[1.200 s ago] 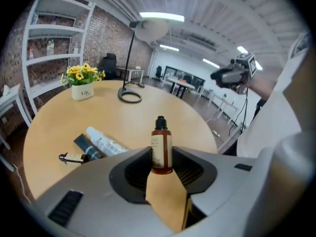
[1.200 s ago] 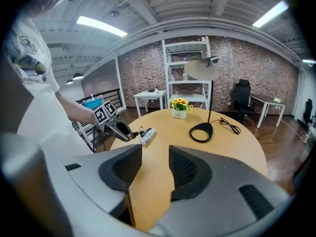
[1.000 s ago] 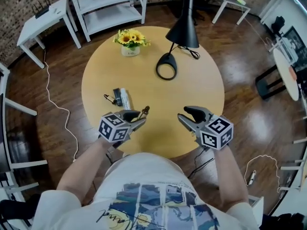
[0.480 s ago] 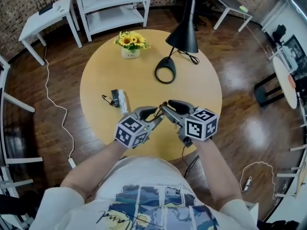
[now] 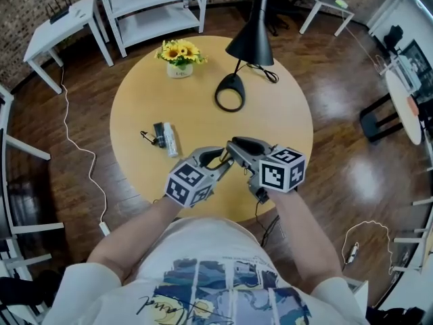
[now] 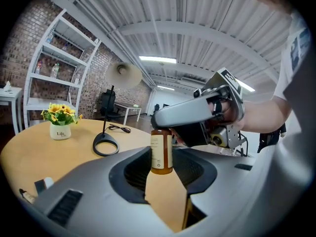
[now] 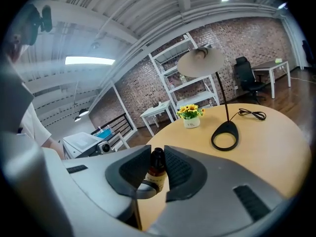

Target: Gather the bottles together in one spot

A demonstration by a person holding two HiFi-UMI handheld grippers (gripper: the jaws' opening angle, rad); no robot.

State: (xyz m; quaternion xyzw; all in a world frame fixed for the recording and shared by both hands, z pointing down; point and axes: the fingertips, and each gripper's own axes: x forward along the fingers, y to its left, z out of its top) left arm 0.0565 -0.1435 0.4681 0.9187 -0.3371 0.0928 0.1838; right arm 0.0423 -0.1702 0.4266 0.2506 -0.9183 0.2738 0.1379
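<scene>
**Amber bottle gripped by both tools, on the near side of the lamp base**

The dark, glossy plank floor [image 5: 338,147] surrounds a round table [image 5: 149,107] with a smooth, pale wooden top. A black desk lamp [image 5: 252,36] stands on the table, with a matte cone shade, a thin stem and a flat open ring base [image 5: 230,92], which serves as the reference for every place below.

Left of that ring base and farther from the person sits a bunch of yellow sunflowers in a small white pot [image 5: 179,58].

Nearer the person than the ring base, the two grey plastic tools meet tip to tip above the table's near part. The left tool [image 5: 218,162] is narrowly set and clamps the lower body of a small amber glass bottle [image 6: 161,149]. The right tool [image 5: 234,147] has just been closing, and its ribbed dark pads now pinch the same bottle at its dark cap. The bottle stands upright between them, cylindrical, with a cream paper label around its middle.

Left of the ring base and nearer the person, a small pale bottle [image 5: 171,141] lies flat on the table. It touches a little black object [image 5: 158,134] too small to identify.
</scene>
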